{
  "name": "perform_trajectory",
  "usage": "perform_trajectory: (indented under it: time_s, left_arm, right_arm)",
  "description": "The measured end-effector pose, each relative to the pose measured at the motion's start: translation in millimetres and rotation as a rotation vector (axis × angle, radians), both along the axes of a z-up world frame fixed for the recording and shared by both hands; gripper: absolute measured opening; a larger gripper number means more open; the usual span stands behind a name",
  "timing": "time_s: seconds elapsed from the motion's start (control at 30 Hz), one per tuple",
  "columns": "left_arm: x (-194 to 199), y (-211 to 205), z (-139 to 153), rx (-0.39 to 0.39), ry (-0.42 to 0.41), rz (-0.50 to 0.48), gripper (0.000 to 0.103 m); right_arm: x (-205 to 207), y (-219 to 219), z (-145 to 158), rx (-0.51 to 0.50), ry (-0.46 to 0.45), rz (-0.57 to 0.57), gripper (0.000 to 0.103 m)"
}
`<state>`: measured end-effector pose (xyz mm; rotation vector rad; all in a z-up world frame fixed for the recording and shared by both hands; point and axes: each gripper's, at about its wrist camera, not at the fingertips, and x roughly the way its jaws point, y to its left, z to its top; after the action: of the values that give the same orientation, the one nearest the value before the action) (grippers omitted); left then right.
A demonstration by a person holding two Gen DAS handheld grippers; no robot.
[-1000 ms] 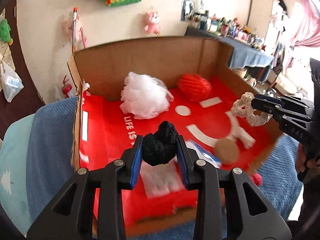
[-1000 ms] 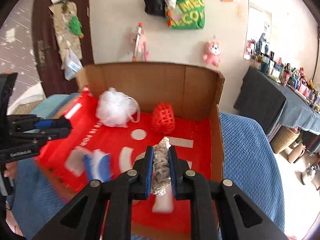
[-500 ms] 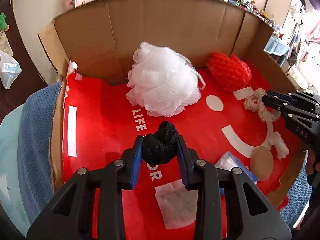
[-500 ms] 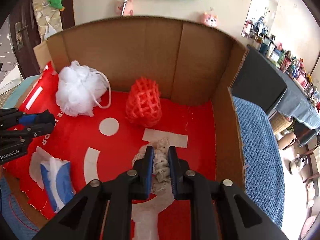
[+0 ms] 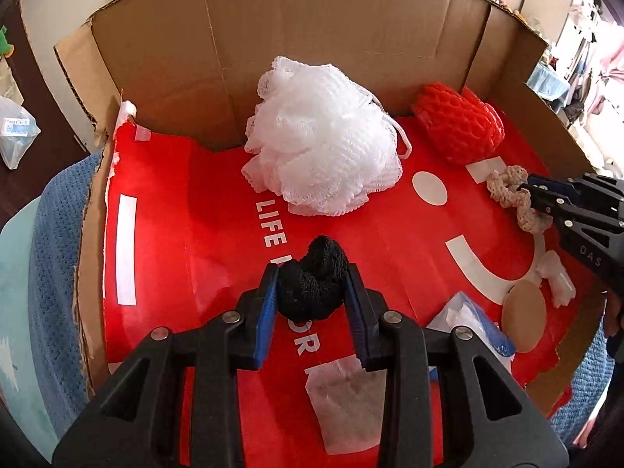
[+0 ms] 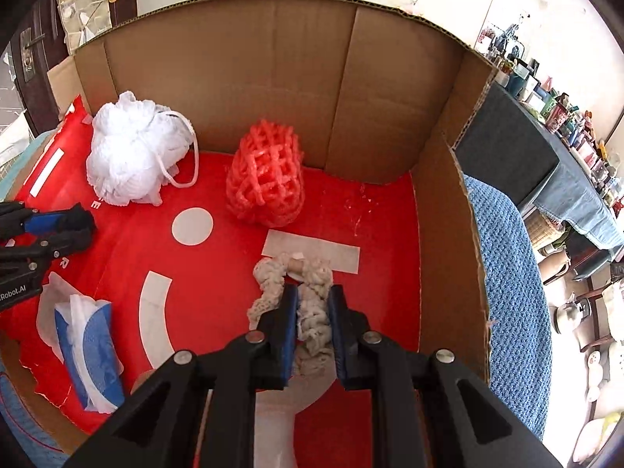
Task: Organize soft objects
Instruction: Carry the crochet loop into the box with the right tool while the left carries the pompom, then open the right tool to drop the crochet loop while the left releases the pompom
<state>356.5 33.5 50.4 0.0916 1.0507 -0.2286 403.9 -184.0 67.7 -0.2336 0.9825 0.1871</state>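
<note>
My left gripper is shut on a black knitted ball and holds it over the red floor of the cardboard box. My right gripper is shut on a cream crocheted rope, low over the red floor near the box's right wall. In the left wrist view the rope hangs from the right gripper. A white mesh pouf and a red foam net sit at the back of the box. The left gripper also shows in the right wrist view.
A blue-and-white tissue pack lies at the front left of the box floor. A white tissue sheet and a brown disc lie near the front edge. A blue knitted blanket is under the box.
Both grippers have moved forward and down into the box with their objects still held. The pouf and the red net look closer; they have not moved.
</note>
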Motion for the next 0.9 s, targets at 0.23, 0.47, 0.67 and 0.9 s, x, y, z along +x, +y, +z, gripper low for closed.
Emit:
perform_trajectory:
  time_s: [0.23, 0.47, 0.67, 0.9]
  left_arm:
    - [-3, 2, -1, -0.006, -0.004, 0.001, 0.032]
    - [-5, -1, 2, -0.029, -0.008, -0.015, 0.052]
    - [-9, -6, 10, -0.042, -0.029, -0.027, 0.053]
    - [-15, -3, 20, -0.051, -0.054, -0.035, 0.062]
  right_arm:
    - [2, 5, 0, -0.017, -0.001, 0.004, 0.017]
    - [1, 8, -2, -0.024, -0.002, 0.009, 0.020]
    - [-1, 13, -4, -0.044, -0.005, 0.023, 0.030]
    - [-10, 22, 3, -0.071, -0.040, 0.041, 0.047]
